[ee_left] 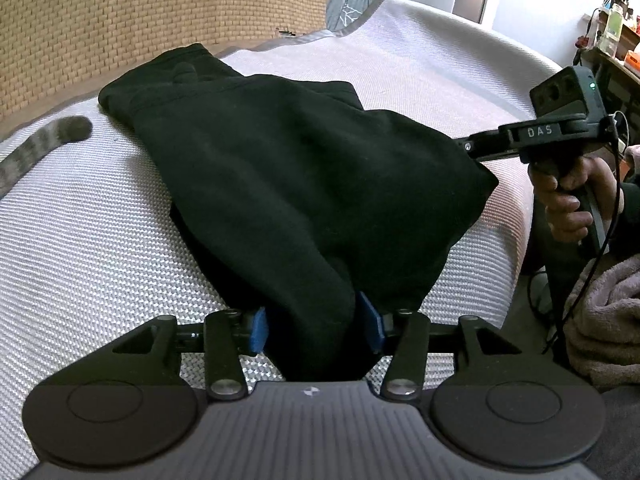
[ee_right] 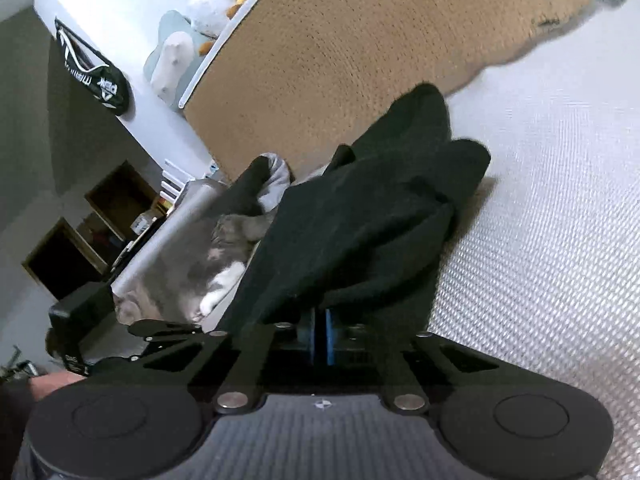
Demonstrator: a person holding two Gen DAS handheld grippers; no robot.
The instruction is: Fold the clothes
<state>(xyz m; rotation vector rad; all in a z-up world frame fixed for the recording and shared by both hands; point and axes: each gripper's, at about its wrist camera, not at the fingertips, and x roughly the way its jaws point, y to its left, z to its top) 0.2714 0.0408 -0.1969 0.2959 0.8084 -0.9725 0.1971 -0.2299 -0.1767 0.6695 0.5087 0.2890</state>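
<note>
In the left wrist view, the left gripper (ee_left: 316,326) is pinching a thick bunch of the black garment (ee_left: 304,168) between its blue pads (ee_left: 260,330), which are standing apart only as wide as the cloth. The garment is lying doubled on the white bed (ee_left: 100,240), with a cat's tail (ee_left: 48,140) just beside it.

In the right wrist view, the right gripper (ee_right: 320,336) is almost closed on another edge of the garment, lifting it, probably so both edges are travelling together. A grey cat (ee_right: 208,268) is lying near.
</note>
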